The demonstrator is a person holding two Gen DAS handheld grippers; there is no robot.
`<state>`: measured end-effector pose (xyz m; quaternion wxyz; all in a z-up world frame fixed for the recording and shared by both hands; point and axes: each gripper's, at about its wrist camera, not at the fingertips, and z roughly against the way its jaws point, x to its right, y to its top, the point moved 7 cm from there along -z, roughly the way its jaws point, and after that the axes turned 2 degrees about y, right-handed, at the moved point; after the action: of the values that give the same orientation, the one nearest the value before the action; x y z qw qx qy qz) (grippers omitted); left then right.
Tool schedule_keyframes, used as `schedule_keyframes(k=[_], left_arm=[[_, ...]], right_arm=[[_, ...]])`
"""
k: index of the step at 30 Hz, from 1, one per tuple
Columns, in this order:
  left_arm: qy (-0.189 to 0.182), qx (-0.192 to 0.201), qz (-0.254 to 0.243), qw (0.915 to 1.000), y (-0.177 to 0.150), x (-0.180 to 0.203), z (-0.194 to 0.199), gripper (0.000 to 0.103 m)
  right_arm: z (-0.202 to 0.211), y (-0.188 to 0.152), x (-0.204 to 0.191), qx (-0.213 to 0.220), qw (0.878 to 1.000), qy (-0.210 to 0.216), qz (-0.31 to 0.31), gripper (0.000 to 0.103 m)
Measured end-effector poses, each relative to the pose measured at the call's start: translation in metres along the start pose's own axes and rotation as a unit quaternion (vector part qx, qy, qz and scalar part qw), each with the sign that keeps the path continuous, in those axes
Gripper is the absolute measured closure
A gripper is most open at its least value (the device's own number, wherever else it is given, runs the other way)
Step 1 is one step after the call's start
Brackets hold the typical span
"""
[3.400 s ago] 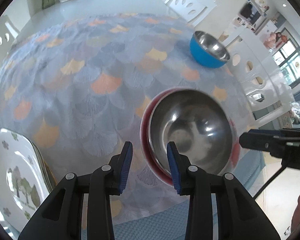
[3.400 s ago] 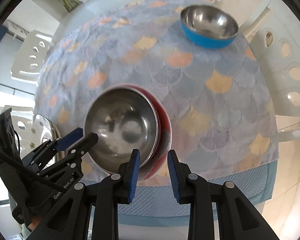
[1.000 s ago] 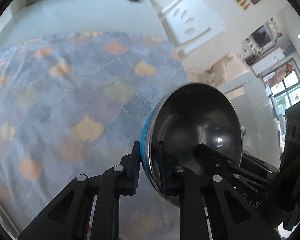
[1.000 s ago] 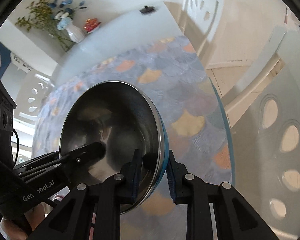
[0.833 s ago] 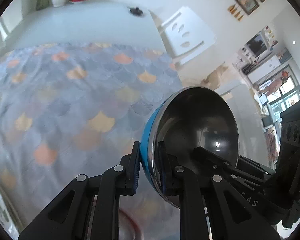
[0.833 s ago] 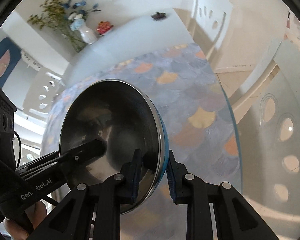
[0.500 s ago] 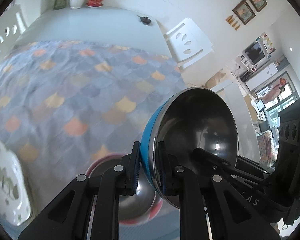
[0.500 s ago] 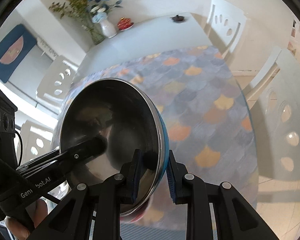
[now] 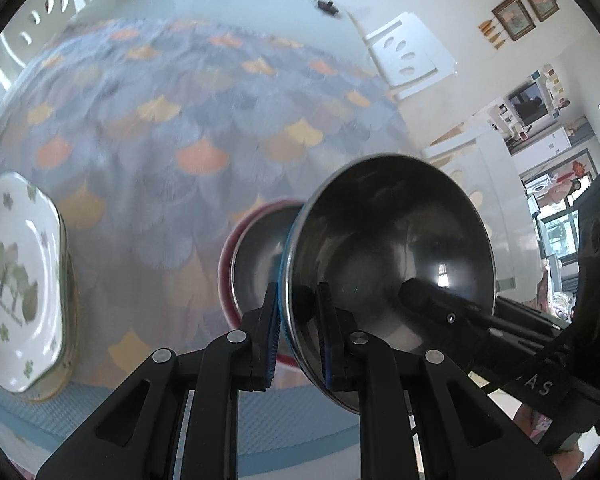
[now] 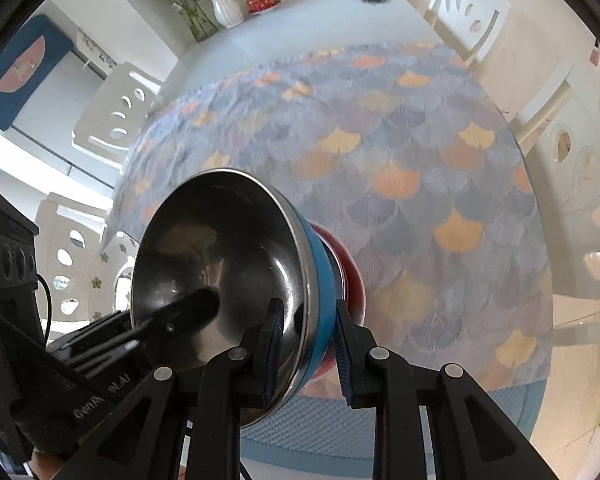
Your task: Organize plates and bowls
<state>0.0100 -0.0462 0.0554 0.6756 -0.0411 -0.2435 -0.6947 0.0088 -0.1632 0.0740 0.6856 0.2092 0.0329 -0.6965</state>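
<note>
Red bowl (image 9: 236, 248) under held blue bowl (image 10: 320, 280); plates (image 9: 16, 280) left, perhaps stacked.

Table (image 9: 228, 4) under scale-patterned cloth (image 9: 172, 120): red bowl (image 9: 226, 256), plates (image 9: 20, 280)

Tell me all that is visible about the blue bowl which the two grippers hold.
The blue bowl has a blue outer wall and a shiny, steel-like, empty inside. It is lifted and tilted on its side. The left hand-held gripper and the right hand-held gripper each pinch its rim, one pad inside, one outside, on opposite sides. It hangs just in front of the red bowl, which stands on the patterned cloth. Whether the bowls touch is unclear.
</note>
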Motion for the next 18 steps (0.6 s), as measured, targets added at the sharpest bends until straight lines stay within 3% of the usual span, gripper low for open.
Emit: schedule_keyframes(k=[18], left_arm=[[0.006, -0.011, 0.002, 0.9999, -0.016, -0.011, -0.012, 0.089]], right_arm=[[-0.017, -0.018, -0.001, -0.020, 1.000, -0.006, -0.005, 0.079]])
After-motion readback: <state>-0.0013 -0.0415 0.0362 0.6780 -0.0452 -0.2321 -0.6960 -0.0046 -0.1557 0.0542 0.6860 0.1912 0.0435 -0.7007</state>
